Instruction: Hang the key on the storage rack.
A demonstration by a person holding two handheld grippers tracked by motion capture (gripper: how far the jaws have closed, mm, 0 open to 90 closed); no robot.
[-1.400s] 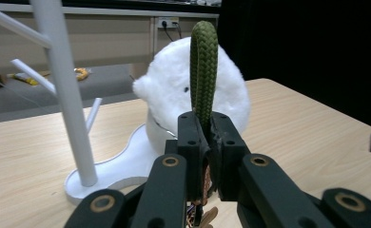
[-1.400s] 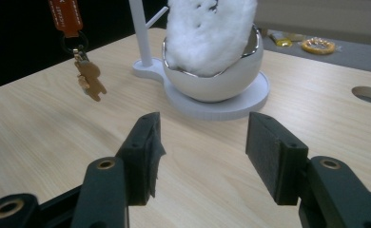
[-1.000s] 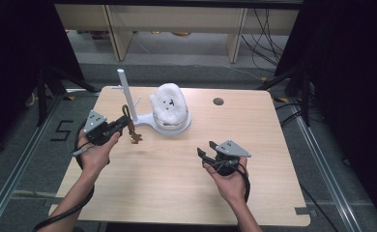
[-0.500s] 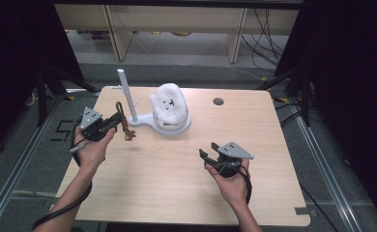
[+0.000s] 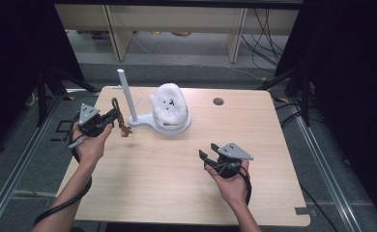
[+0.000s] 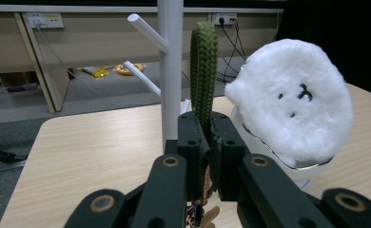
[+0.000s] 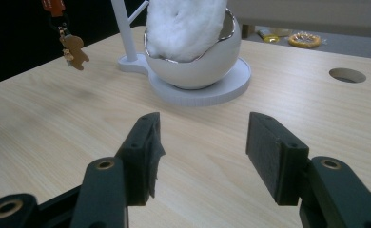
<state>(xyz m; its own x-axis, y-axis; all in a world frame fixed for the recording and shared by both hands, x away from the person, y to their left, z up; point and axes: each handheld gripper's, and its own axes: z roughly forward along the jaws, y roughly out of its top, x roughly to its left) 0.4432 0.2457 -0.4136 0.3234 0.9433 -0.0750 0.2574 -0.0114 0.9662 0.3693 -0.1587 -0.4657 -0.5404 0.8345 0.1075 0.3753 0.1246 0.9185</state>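
Now the left gripper (image 5: 110, 116), fingers clamped on the green cord loop (image 6: 203, 71), has drifted to the white peg stand's (image 5: 127, 96) nine o'clock — apparently lining up for hanging — while the right gripper (image 5: 208, 151) waits, fingers apart.

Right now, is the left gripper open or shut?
Shut: the left gripper clamps the green braided cord loop between its black jaws.

The white pegged stand with its round base (image 5: 150, 123) and the fluffy white plush in a bowl (image 5: 169, 108) block the far-left middle of the light wooden table (image 5: 273, 193); nearer and right of the stand, bare wood lies open.
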